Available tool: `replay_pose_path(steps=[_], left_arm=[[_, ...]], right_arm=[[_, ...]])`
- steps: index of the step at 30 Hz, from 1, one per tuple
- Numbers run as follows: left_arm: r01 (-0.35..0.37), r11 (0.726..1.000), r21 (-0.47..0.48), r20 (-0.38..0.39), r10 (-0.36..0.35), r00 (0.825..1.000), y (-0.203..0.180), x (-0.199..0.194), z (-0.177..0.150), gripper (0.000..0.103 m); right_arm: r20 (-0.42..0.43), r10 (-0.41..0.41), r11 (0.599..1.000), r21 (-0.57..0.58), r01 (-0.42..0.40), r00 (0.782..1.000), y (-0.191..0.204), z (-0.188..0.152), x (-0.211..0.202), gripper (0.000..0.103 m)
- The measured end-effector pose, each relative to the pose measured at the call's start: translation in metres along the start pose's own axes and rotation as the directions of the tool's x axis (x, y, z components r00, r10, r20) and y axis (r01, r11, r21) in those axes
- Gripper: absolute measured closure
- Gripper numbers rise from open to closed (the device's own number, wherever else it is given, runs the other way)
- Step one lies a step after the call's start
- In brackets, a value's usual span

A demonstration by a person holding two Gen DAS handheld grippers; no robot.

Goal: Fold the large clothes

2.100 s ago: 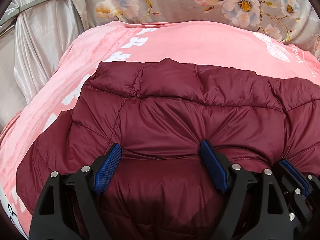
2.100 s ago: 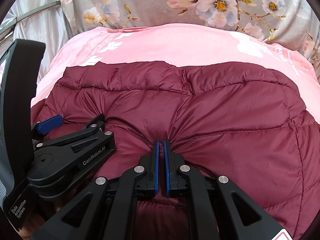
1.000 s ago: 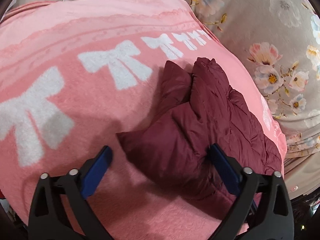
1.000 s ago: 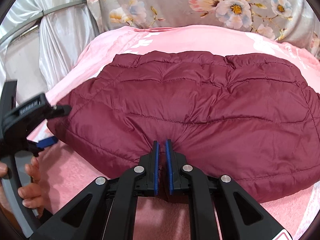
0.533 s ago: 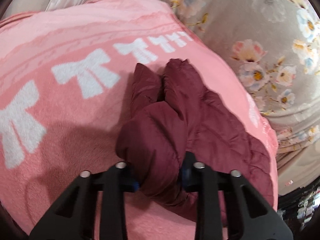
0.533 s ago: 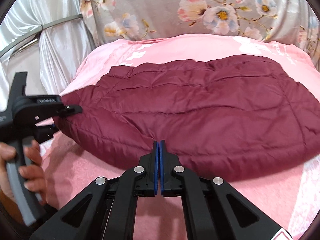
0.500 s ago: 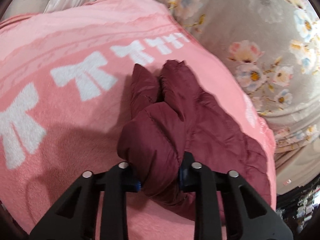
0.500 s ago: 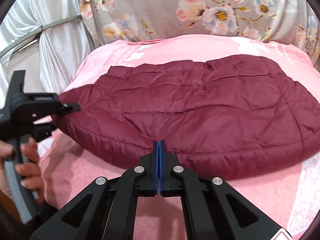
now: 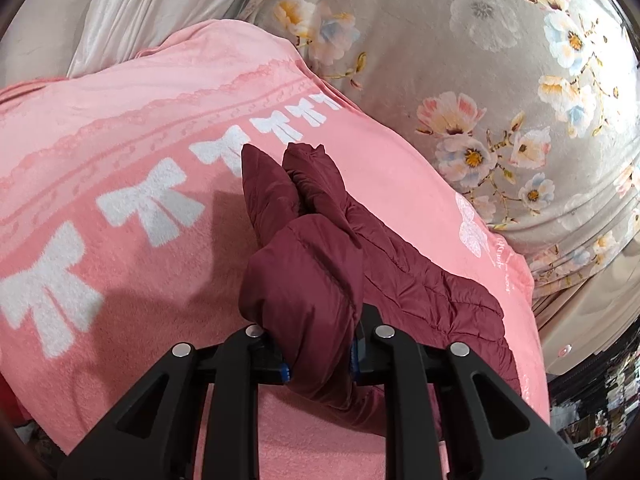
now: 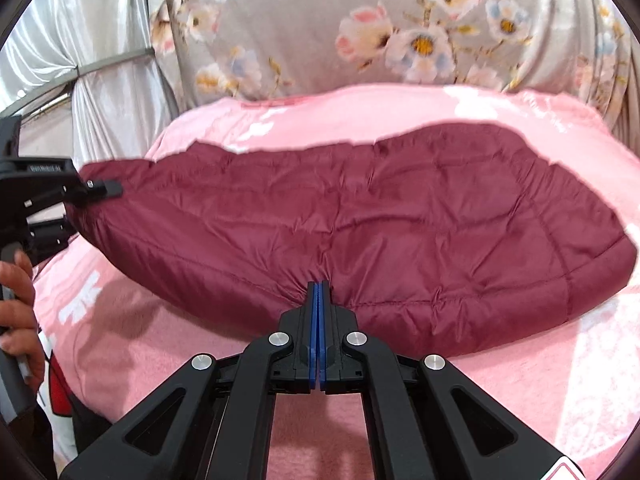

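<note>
A dark red quilted jacket (image 10: 360, 220) lies folded lengthwise across a pink blanket (image 10: 520, 400). My right gripper (image 10: 318, 292) is shut on its near hem, where the fabric puckers around the pads. In the left wrist view the jacket's end (image 9: 304, 280) bulges up between the jaws of my left gripper (image 9: 318, 360), which are still closing and press on it from both sides. The right wrist view shows the left gripper (image 10: 100, 190) holding the jacket's left end raised off the blanket, with a hand (image 10: 16, 308) on its handle.
The pink blanket (image 9: 120, 152) has a row of white bows and covers a bed. Behind it hangs a grey floral sheet (image 9: 480, 80), and a silvery curtain (image 10: 80, 40) sits at the far left. Cluttered floor shows at the lower right (image 9: 592, 420).
The left gripper went from wide open around the jacket's end to clamped on it and rose. The right gripper pulled back with the hem, and the jacket now lies stretched longer.
</note>
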State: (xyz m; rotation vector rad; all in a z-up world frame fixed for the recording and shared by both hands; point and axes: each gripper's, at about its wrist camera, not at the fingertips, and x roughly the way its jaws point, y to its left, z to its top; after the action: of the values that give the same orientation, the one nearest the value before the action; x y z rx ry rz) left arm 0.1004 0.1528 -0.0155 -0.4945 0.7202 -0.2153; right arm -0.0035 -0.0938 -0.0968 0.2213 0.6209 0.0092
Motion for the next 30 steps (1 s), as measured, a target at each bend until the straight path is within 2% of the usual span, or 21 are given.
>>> replay_pose_path(steps=[5, 9, 11, 16, 19, 23, 28, 30], left_arm=[[0.022, 0.998, 0.051, 0.028, -0.023, 0.999, -0.021, -0.015, 0.001, 0.086], [0.099, 0.984, 0.15, 0.056, -0.108, 0.993, -0.069, -0.034, 0.0, 0.086], [0.146, 0.967, 0.211, 0.046, -0.159, 0.986, -0.1, -0.038, -0.003, 0.086], [0.255, 0.883, 0.394, -0.026, -0.267, 0.963, -0.192, -0.03, -0.029, 0.086], [0.306, 0.845, 0.439, -0.094, -0.296, 0.951, -0.234, -0.01, -0.047, 0.087], [0.355, 0.813, 0.461, -0.212, -0.287, 0.934, -0.276, 0.03, -0.08, 0.087], [0.344, 0.808, 0.478, -0.334, -0.195, 0.922, -0.301, 0.086, -0.132, 0.086], [0.334, 0.823, 0.459, -0.386, -0.153, 0.91, -0.3, 0.108, -0.149, 0.085]], right_arm=[[-0.08, 0.037, 0.999, 0.008, -0.037, 0.996, -0.005, -0.004, 0.025, 0.103], [-0.089, 0.1, 0.993, 0.073, -0.094, 0.991, -0.016, -0.006, 0.036, 0.103], [-0.096, 0.133, 0.987, 0.106, -0.123, 0.986, -0.021, -0.005, 0.038, 0.103], [-0.054, 0.182, 0.967, 0.192, -0.169, 0.982, -0.044, -0.008, 0.005, 0.103], [-0.017, 0.114, 0.981, 0.162, -0.11, 0.993, -0.063, -0.015, -0.029, 0.103], [-0.015, 0.003, 0.987, 0.163, 0.0, 1.0, -0.097, -0.031, -0.062, 0.102], [-0.026, -0.069, 0.973, 0.217, 0.073, 0.997, -0.132, -0.043, -0.081, 0.102], [-0.022, -0.094, 0.971, 0.217, 0.096, 0.995, -0.139, -0.044, -0.085, 0.101]])
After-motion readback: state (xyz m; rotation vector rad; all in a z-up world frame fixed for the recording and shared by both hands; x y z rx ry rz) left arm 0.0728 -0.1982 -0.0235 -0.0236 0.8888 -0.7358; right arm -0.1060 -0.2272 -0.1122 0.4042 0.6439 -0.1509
